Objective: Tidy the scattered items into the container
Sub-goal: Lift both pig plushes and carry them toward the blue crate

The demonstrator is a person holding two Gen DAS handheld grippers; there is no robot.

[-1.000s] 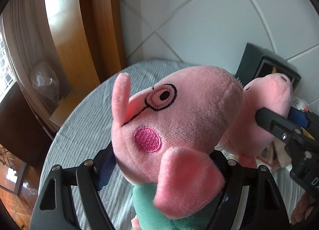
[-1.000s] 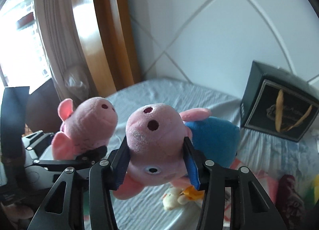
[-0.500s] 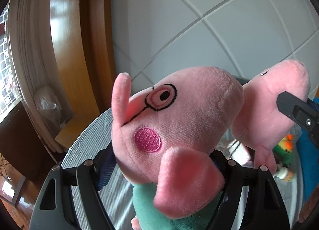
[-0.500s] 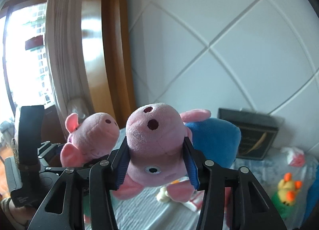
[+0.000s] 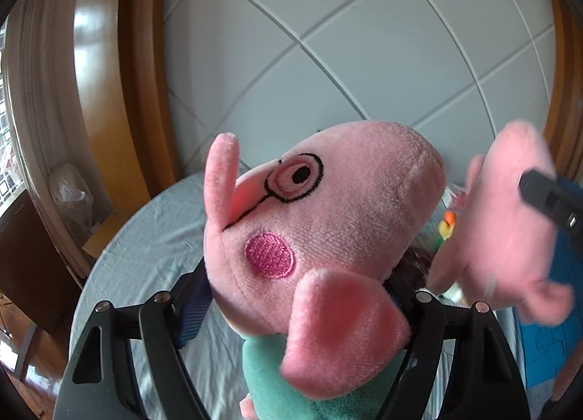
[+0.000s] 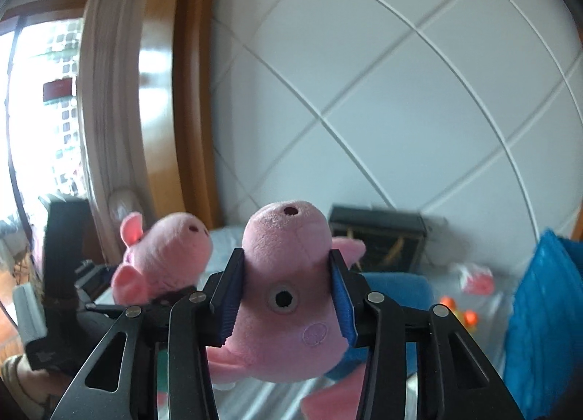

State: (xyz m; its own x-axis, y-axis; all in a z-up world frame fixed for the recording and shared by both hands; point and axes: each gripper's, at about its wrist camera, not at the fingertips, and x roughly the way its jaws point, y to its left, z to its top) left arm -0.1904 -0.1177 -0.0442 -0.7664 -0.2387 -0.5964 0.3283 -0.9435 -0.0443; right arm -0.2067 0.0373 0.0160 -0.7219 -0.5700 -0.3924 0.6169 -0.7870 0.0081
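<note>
The left gripper (image 5: 298, 296) is closed around the neck of a pink pig plush in a green top (image 5: 320, 238), its blue-padded fingers (image 5: 195, 314) pressed into the soft body so the head rises above them, held up off the bed. The right gripper (image 6: 286, 296) is likewise clamped on a second pink pig plush in a blue top (image 6: 288, 285), its blue pads (image 6: 227, 301) squeezing the head from both sides, snout pointing up and away; this toy too is in the air. The two toys sit close side by side, each visible from the other camera. Below them lies a bed with a pale blue-grey sheet (image 5: 153, 238). On the sheet, further off, are a small toy with orange parts (image 6: 461, 312), a small pink-and-white item (image 6: 475, 279), blurred, and a dark box with a gold emblem (image 6: 379, 241) standing against the wall. At the right edge stands a blue container (image 6: 546, 310), its wall upright beside the bed clutter. Behind everything is a white wall with diagonal tile lines (image 6: 382, 92), bordered by a wooden frame (image 6: 189, 92), with a pale curtain (image 6: 105, 92) and bright window (image 6: 40, 110) to the left.
</note>
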